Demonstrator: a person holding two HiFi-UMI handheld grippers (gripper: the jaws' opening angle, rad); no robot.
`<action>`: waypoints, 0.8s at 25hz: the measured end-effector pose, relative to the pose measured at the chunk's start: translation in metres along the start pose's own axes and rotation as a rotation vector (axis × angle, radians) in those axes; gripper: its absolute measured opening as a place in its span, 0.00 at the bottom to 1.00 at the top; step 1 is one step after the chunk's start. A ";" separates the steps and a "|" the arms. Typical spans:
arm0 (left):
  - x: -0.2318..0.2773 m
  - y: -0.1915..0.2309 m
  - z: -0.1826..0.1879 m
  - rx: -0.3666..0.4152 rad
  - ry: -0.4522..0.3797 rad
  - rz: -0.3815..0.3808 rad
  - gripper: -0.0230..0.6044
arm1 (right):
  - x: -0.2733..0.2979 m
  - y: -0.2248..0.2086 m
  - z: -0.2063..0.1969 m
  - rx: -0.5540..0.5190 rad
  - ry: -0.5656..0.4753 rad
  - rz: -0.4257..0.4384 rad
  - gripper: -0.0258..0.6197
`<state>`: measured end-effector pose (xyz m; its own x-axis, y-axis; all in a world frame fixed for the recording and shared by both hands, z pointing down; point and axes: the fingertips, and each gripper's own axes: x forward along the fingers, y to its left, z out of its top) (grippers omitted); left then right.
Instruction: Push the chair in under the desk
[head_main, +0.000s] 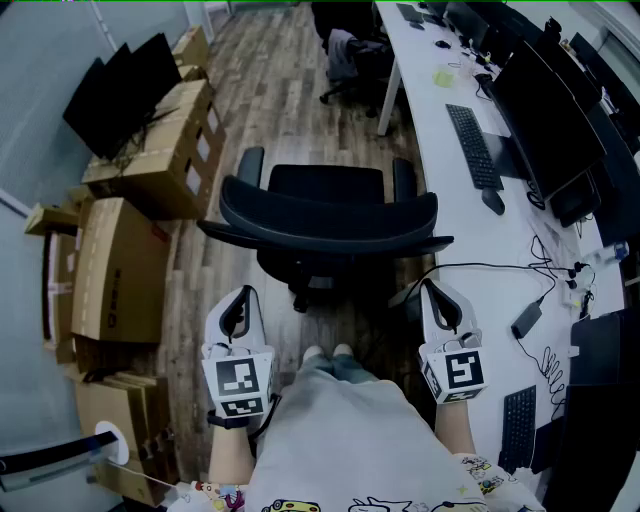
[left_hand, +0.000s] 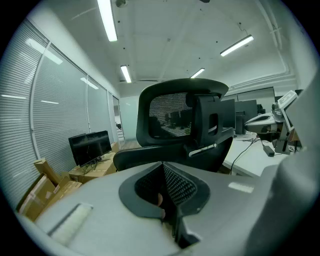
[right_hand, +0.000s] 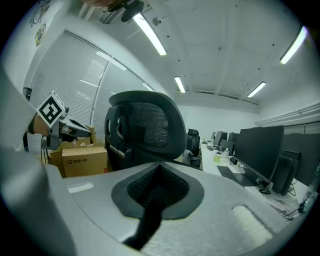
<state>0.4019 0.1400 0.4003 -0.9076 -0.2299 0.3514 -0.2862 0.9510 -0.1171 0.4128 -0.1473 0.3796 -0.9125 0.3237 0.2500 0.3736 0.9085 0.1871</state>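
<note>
Chair (head_main: 330, 215) stands on the wood floor (head_main: 270, 90), just beside the long near edge of the white desk (head_main: 450, 230), not under it; backrest toward the person, seat facing away; its right armrest is nearest the desk edge. Left gripper (head_main: 240, 300) behind the backrest's left end, jaws closed together, nothing between them; right gripper (head_main: 437, 295) behind the backrest's right end, close to the desk edge, jaws likewise closed and empty. Both gripper views show the backrest ahead, apart from the tips; no contact seen. Cardboard boxes (head_main: 150, 160) along the floor's left edge; keyboard (head_main: 472, 145) and monitors (head_main: 545, 110) on the desk.
</note>
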 end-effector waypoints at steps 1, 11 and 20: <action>-0.001 0.001 0.001 0.011 -0.013 0.004 0.07 | -0.001 -0.001 0.002 -0.003 -0.011 -0.004 0.04; 0.004 0.018 0.011 0.123 -0.087 -0.023 0.17 | 0.002 -0.006 0.009 -0.087 -0.038 0.077 0.20; 0.027 0.037 0.008 0.255 -0.111 -0.061 0.32 | 0.016 -0.002 0.007 -0.203 -0.007 0.176 0.38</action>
<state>0.3646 0.1677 0.3976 -0.9102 -0.3201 0.2627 -0.3970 0.8549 -0.3339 0.3963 -0.1423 0.3763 -0.8314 0.4745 0.2893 0.5518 0.7665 0.3285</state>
